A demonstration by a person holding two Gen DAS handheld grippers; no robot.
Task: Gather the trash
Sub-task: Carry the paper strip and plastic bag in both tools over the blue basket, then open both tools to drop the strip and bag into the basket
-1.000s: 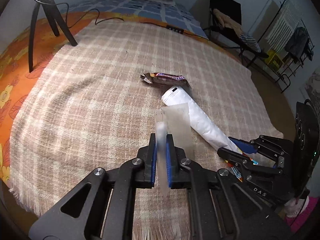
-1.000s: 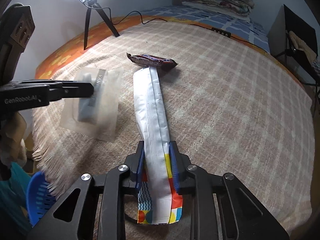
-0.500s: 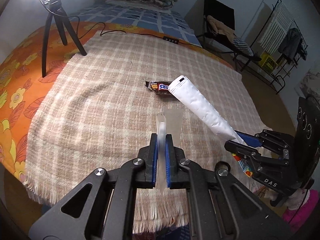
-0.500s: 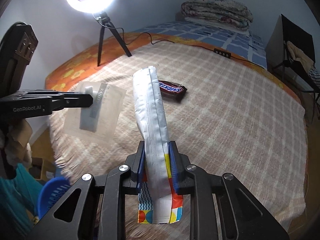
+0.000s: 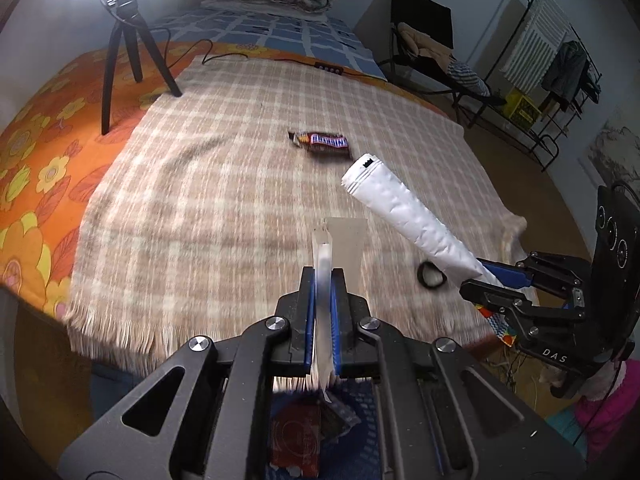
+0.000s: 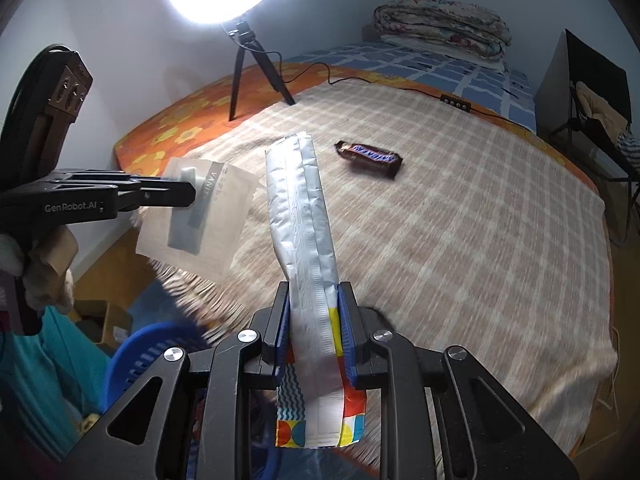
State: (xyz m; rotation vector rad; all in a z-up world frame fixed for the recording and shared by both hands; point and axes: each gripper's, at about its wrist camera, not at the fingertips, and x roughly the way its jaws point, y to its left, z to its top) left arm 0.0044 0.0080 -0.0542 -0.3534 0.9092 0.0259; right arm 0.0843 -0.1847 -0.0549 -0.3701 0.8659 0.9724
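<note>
My left gripper [image 5: 322,276] is shut on a clear plastic blister pack [image 5: 347,240], which also shows from the side in the right wrist view [image 6: 208,208], held in the air over the bed's near edge. My right gripper [image 6: 313,292] is shut on a long silver snack bag [image 6: 302,216] with a colourful end; the bag looks white in the left wrist view [image 5: 404,212]. A brown Snickers bar [image 5: 325,144] lies on the checked blanket [image 5: 224,184], beyond both grippers; it also shows in the right wrist view [image 6: 370,157].
A blue basket [image 6: 148,360] stands on the floor below the bed edge; wrappers [image 5: 300,436] lie under my left gripper. A small black ring [image 5: 431,275] lies on the blanket. A ring light tripod [image 5: 128,40] stands at the far left. A chair [image 5: 424,48] and drying rack stand right.
Both grippers have pulled back and up from the blanket with their items. The bed edge and blue basket have come into view below.
</note>
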